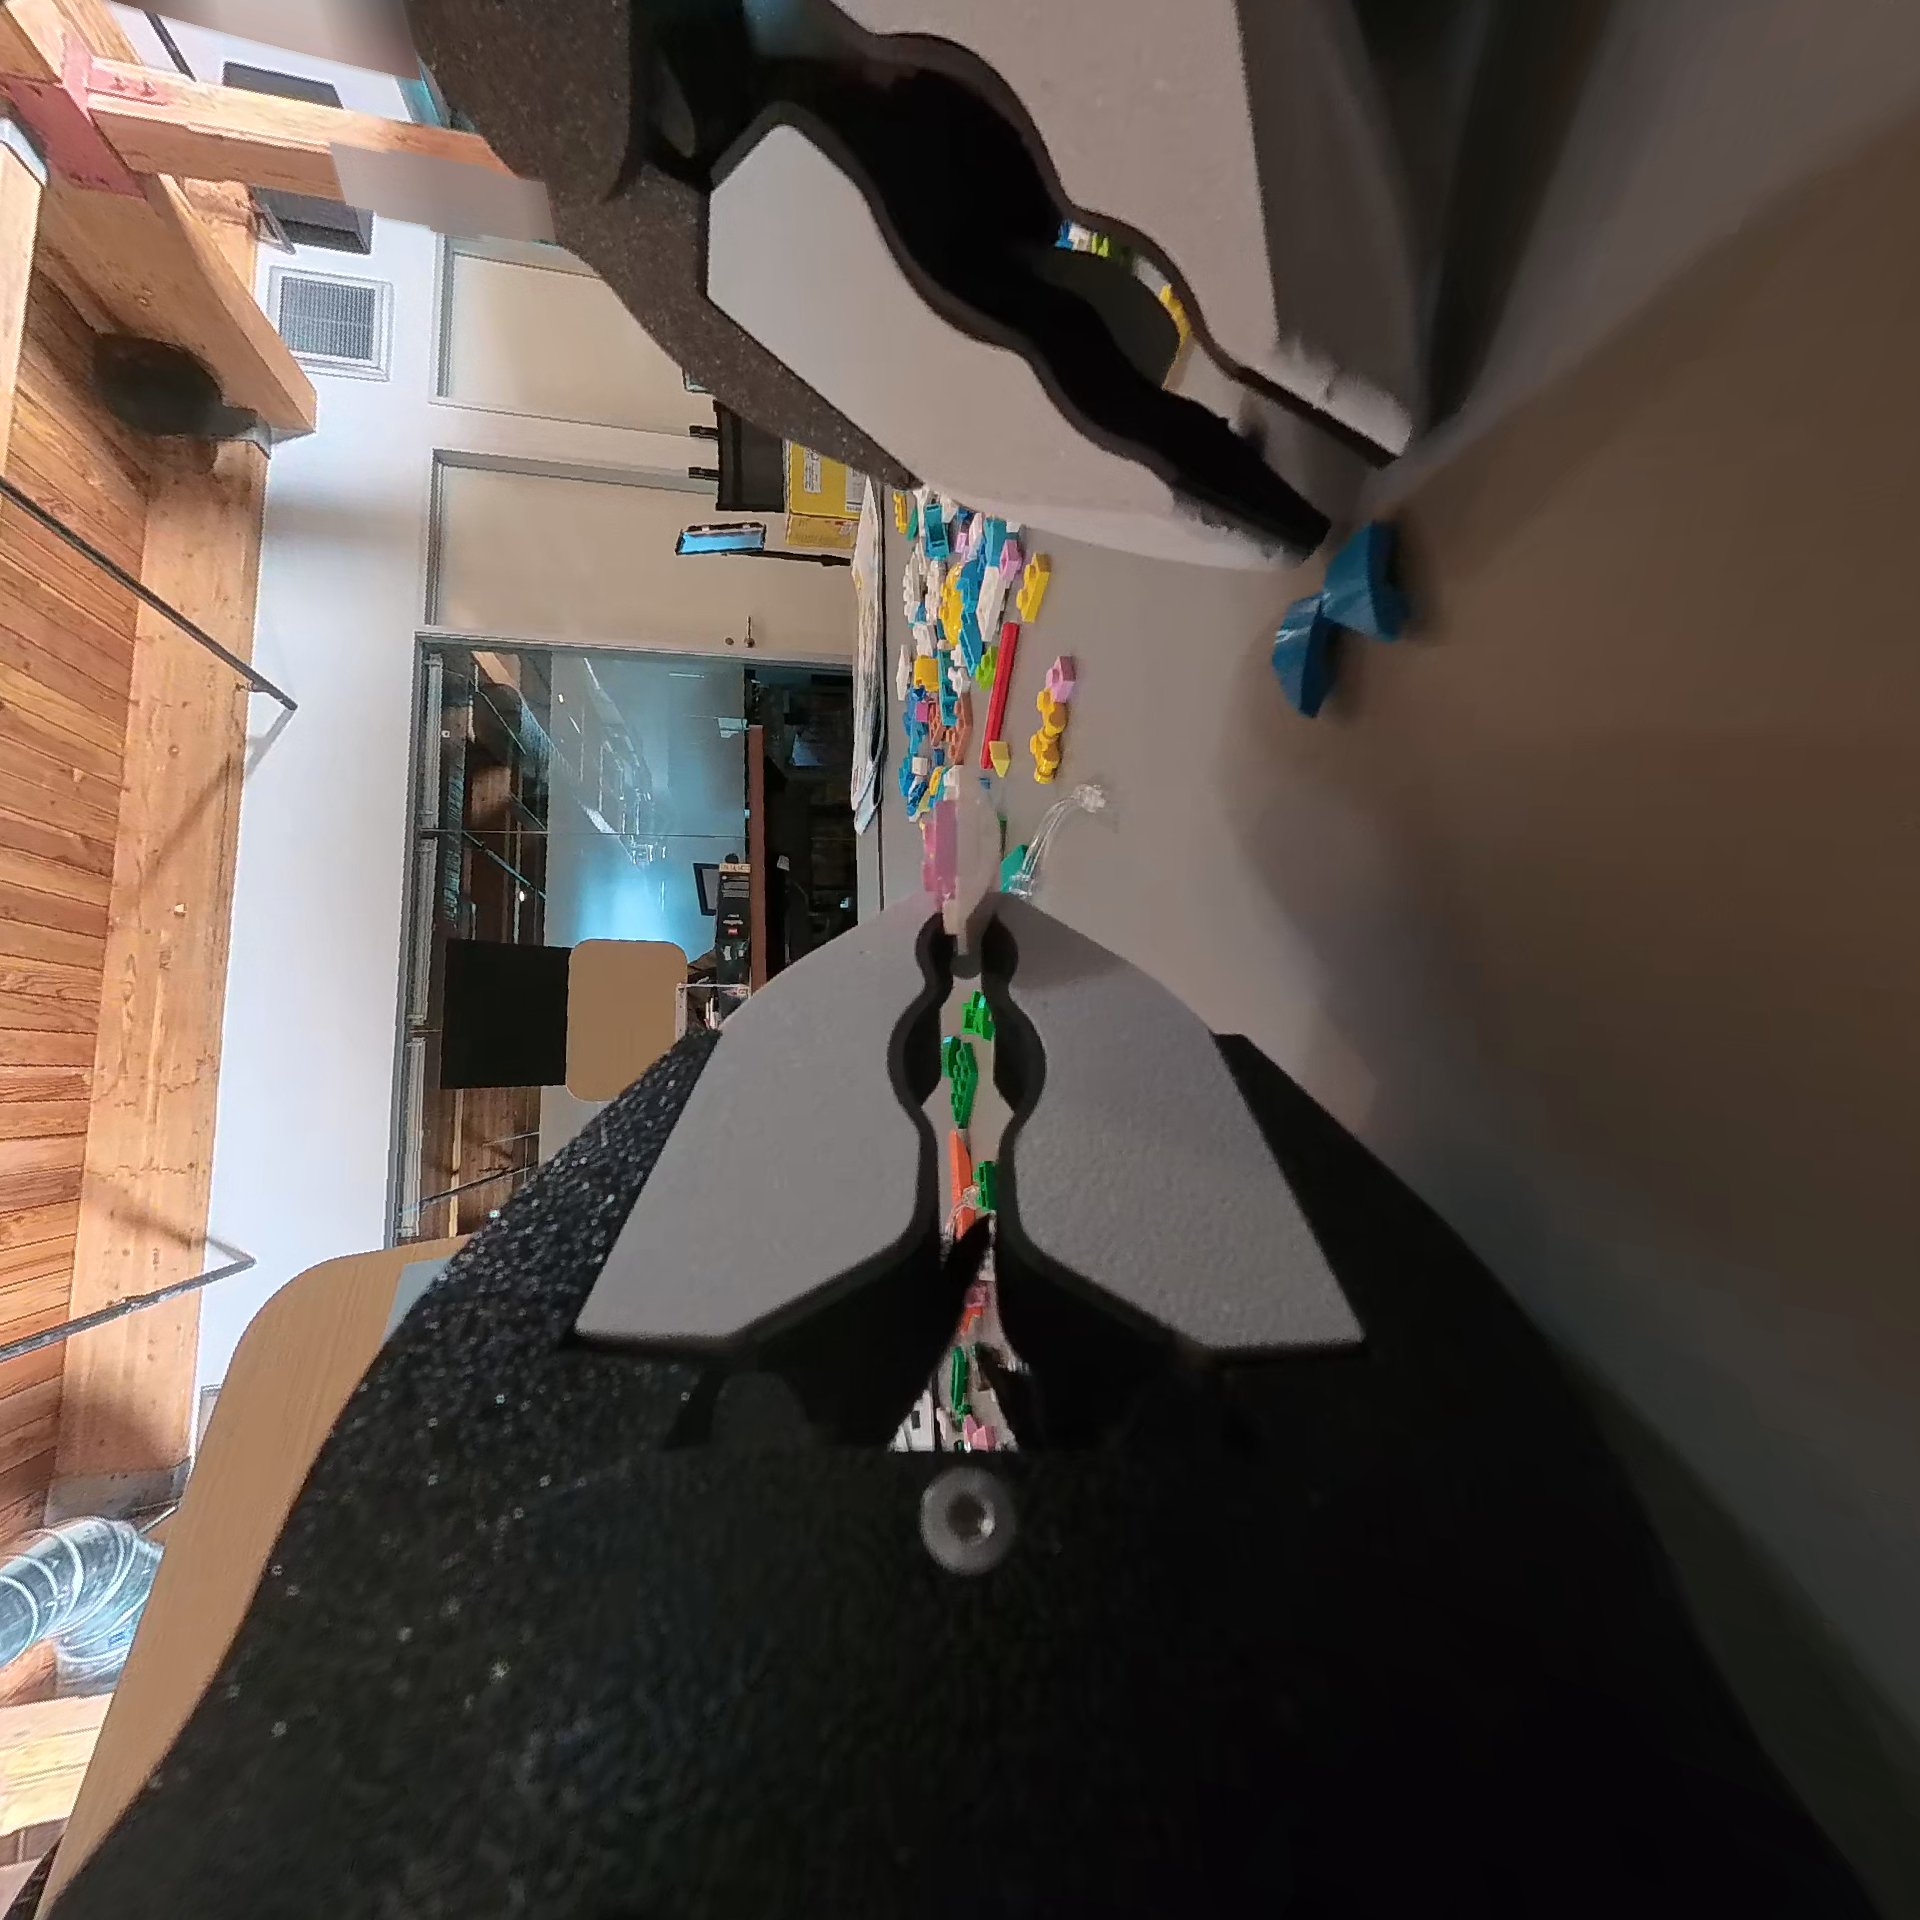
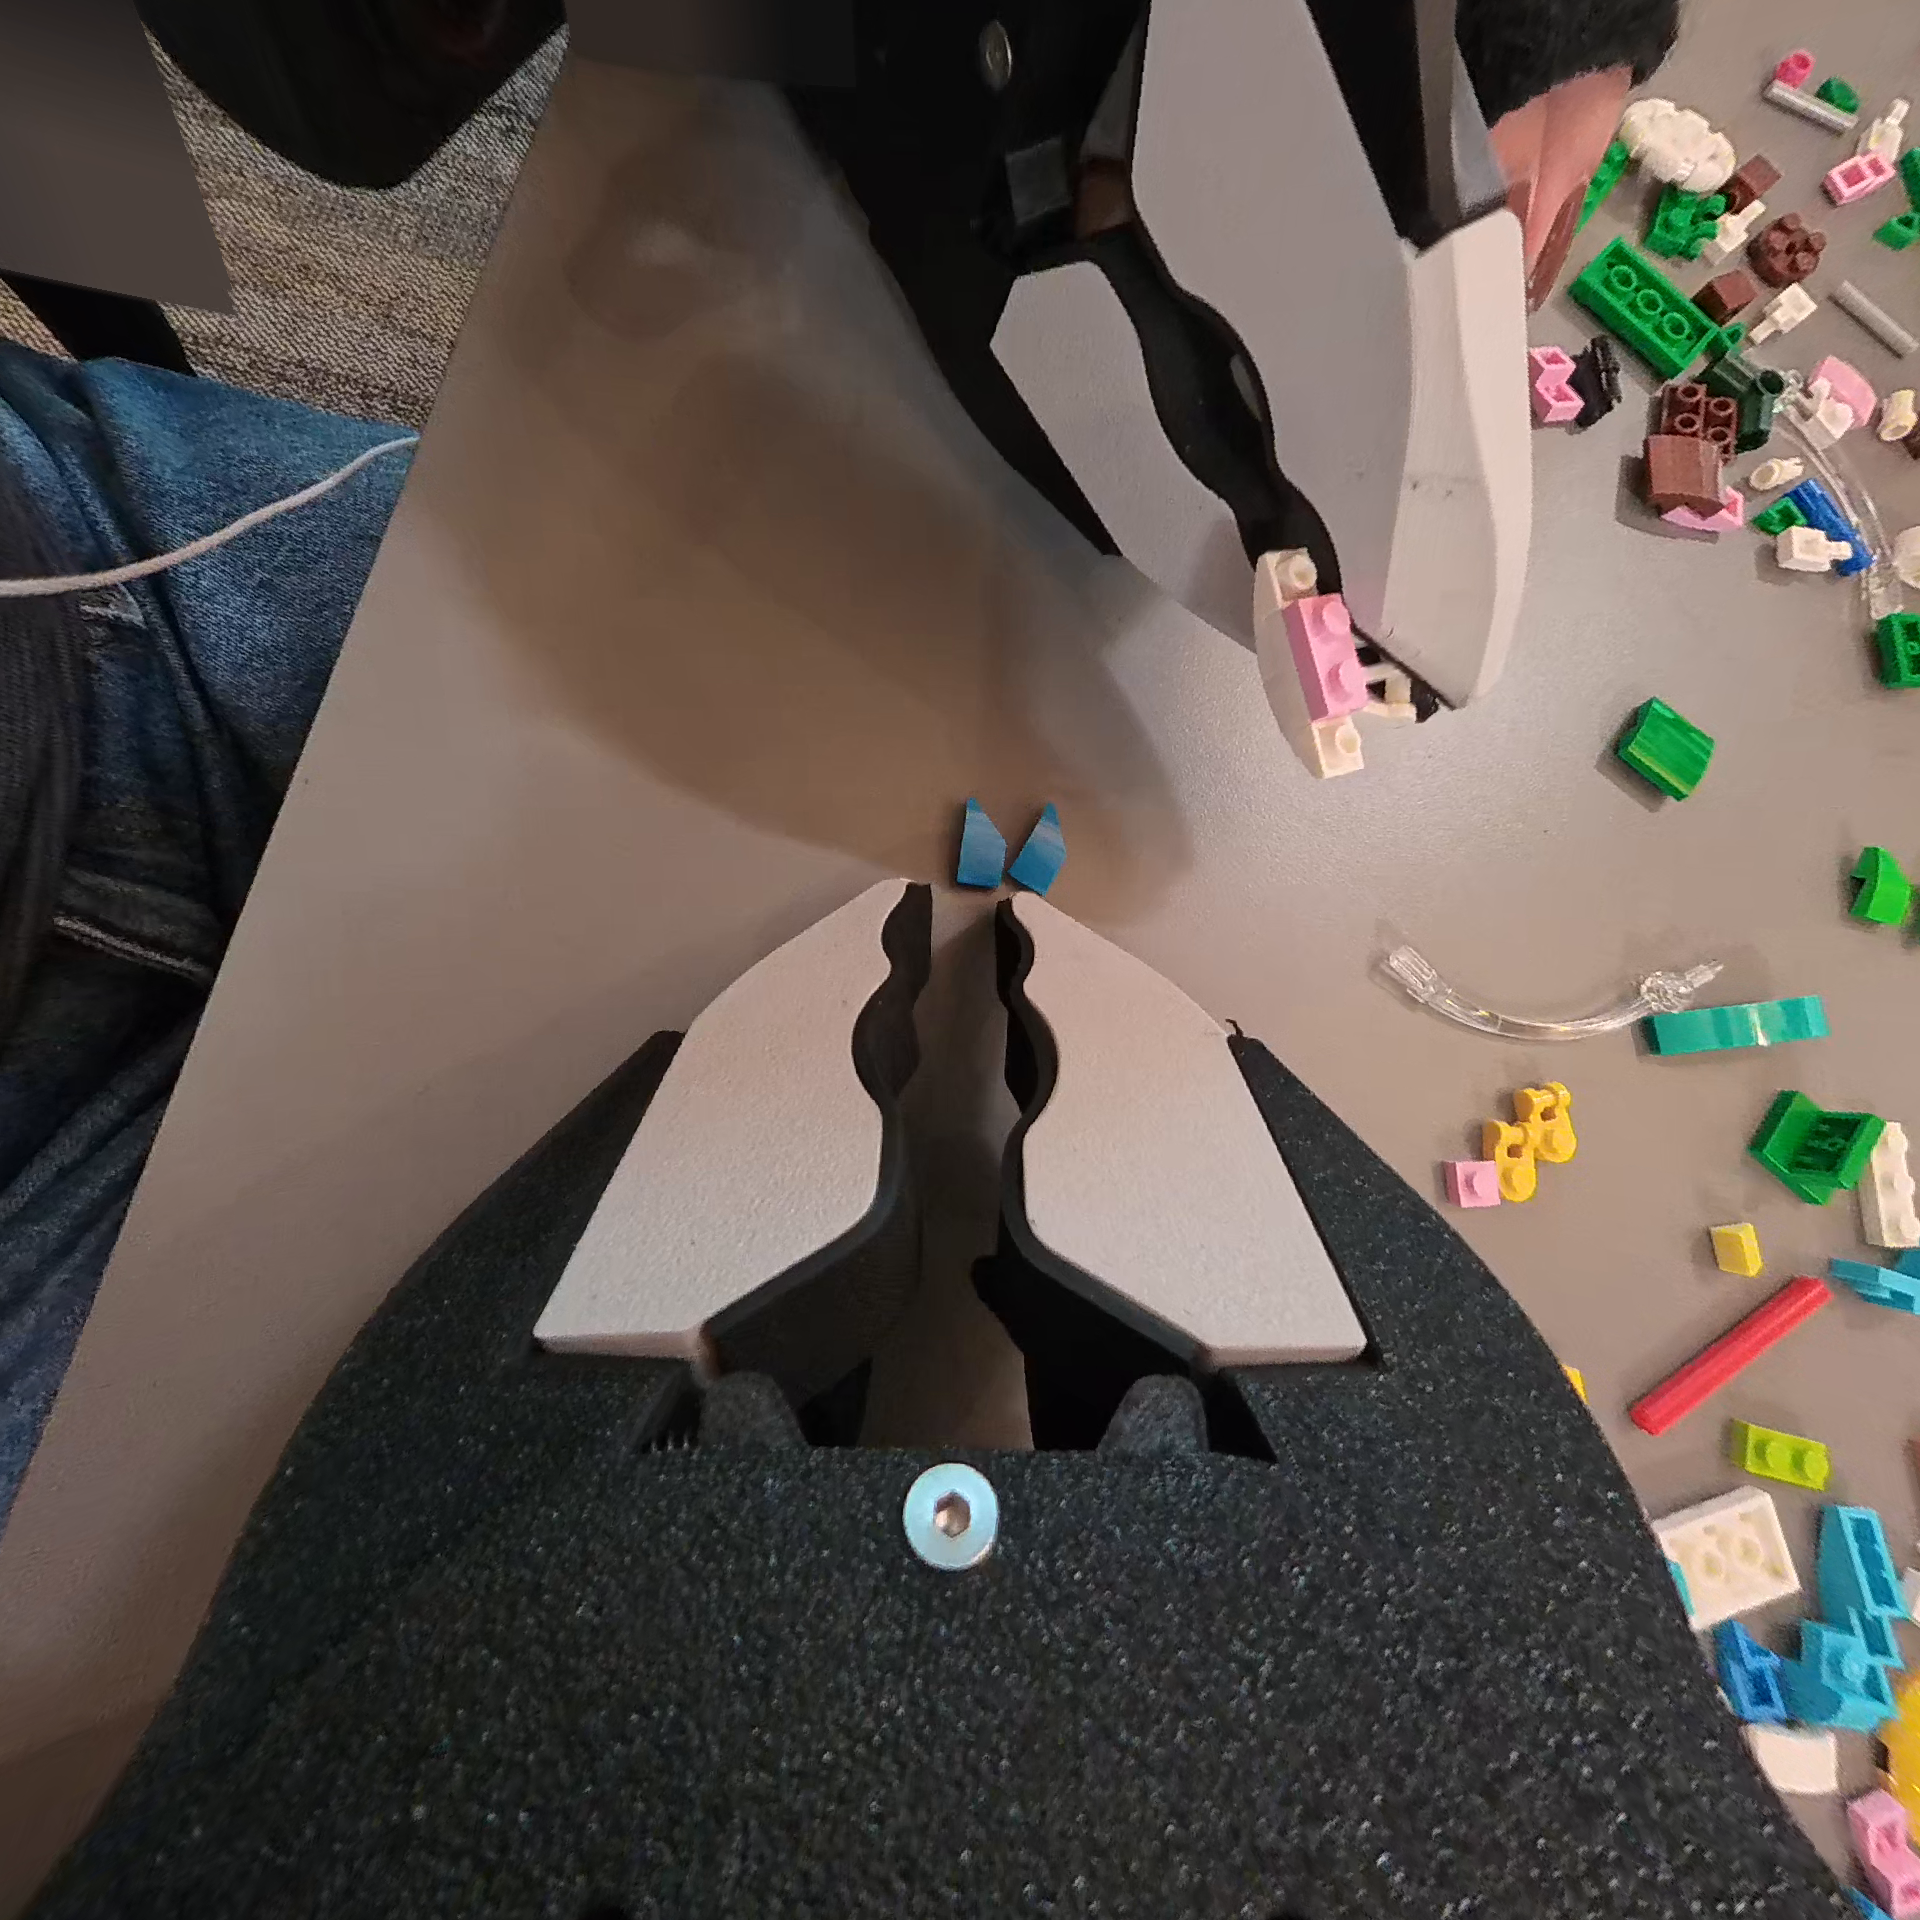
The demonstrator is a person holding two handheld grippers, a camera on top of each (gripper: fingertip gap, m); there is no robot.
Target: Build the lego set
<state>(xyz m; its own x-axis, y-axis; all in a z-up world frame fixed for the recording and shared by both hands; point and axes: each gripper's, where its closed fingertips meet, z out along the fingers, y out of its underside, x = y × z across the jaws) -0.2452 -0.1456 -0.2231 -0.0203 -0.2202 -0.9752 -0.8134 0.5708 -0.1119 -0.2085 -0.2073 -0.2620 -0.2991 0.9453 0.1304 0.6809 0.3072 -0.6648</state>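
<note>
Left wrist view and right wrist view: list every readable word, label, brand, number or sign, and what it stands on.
Yellow box, far off: printed label, too small to read.
Booklet, seen edge-on: print unreadable.
Red tag on the wooden beam: marks too blurred to read.
Dark sign in the far room: too small to read.
Right wrist view: no writing shows.
So nothing is legible in either view.

A grey table (image 2: 582, 935) stands over grey carpet (image 2: 312, 239). Behind it are white walls (image 1: 343, 540), wooden beams (image 1: 156, 260) and a glass partition (image 1: 623, 779)
</note>
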